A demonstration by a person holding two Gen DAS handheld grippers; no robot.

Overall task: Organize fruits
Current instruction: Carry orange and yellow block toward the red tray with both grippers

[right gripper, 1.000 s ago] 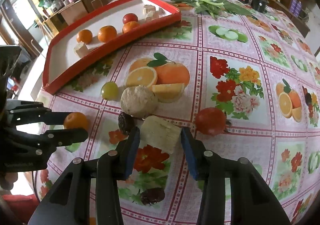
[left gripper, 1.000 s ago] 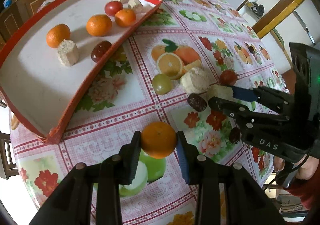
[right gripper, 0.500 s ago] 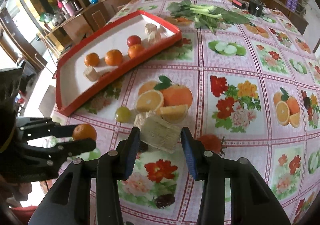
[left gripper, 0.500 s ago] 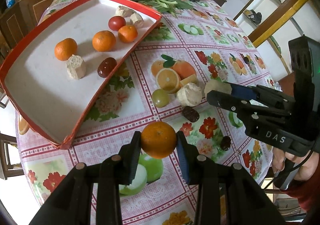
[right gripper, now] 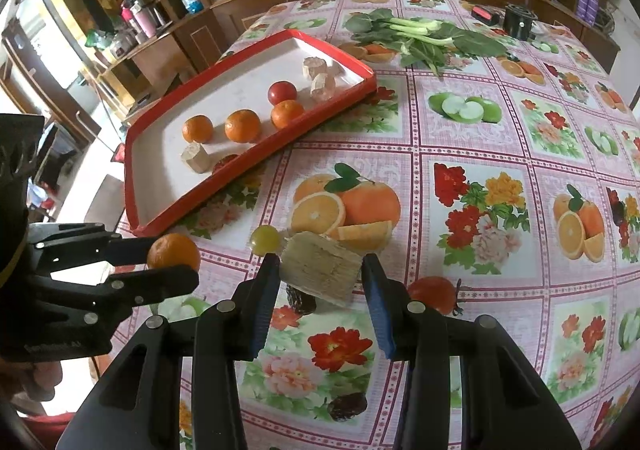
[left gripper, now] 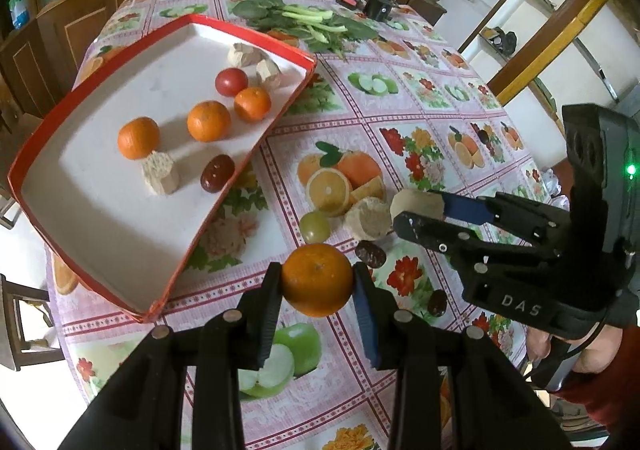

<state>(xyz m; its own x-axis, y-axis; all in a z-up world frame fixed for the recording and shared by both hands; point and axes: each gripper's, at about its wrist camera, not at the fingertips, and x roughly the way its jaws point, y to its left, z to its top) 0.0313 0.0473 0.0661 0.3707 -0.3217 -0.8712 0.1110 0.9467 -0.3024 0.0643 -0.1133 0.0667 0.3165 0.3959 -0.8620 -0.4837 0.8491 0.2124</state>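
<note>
My left gripper [left gripper: 317, 286] is shut on an orange mandarin [left gripper: 317, 278] and holds it above the tablecloth, near the corner of the red-rimmed white tray [left gripper: 92, 217]. My right gripper [right gripper: 320, 282] is shut on a pale fibrous chunk [right gripper: 320, 269] and holds it lifted above the table. The tray holds three mandarins [left gripper: 209, 121], a red tomato [left gripper: 231, 81], a dark date [left gripper: 217, 178] and pale chunks [left gripper: 161, 178]. On the cloth lie a green grape [left gripper: 315, 226], another pale chunk [left gripper: 368, 218], dates [left gripper: 370, 253] and a tomato [right gripper: 434, 289].
Leafy greens [right gripper: 424, 35] lie at the far side of the table with a black cup [right gripper: 519, 21] and a small red object [right gripper: 484, 14]. A wooden cabinet [right gripper: 168, 45] with bottles stands beyond the tray. The table edge runs left of the tray.
Both grippers have risen away from the table with their loads. The pale chunk has left the cloth in the right gripper. The mandarin stays held in the left.
</note>
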